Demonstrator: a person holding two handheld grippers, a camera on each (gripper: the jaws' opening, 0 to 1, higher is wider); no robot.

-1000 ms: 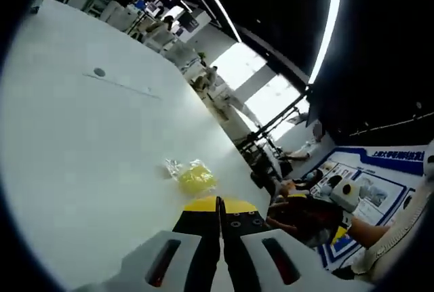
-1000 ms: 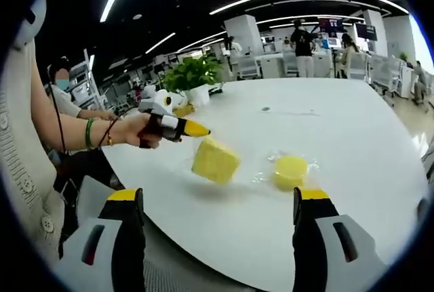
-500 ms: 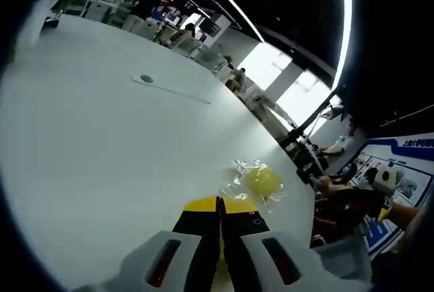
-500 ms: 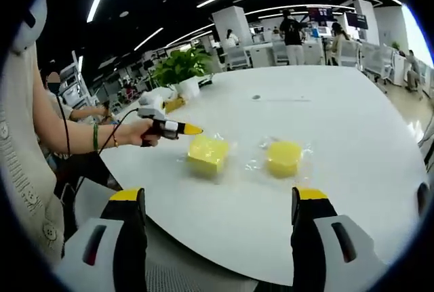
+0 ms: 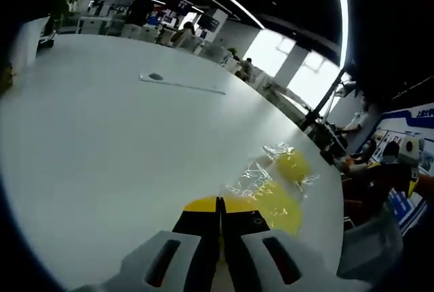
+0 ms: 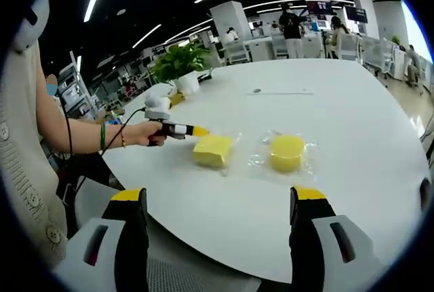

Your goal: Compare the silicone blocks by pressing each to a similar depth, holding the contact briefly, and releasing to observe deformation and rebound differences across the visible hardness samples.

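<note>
Left gripper view: left tongs [image 5: 219, 205] with jaws pressed together, holding nothing, tips at the near edge of the square yellow block [image 5: 274, 200] in its clear wrap; round yellow block [image 5: 291, 164] just past it on the white table [image 5: 102, 143]. Half a second ago only the round block showed ahead (the camera has swung, so partly a change of view). Right gripper view: right tongs [image 6: 215, 207] spread wide, empty, hanging off the table edge, well apart from both blocks. Left tongs [image 6: 192, 131], in a hand [image 6: 146, 133], touching or nearly touching the square block [image 6: 212, 150] from its left side; round block [image 6: 287, 152] beside it to the right. Left tongs clearly nearer, so the press probably theirs. Earlier the square block sat tilted up; now flat.
</note>
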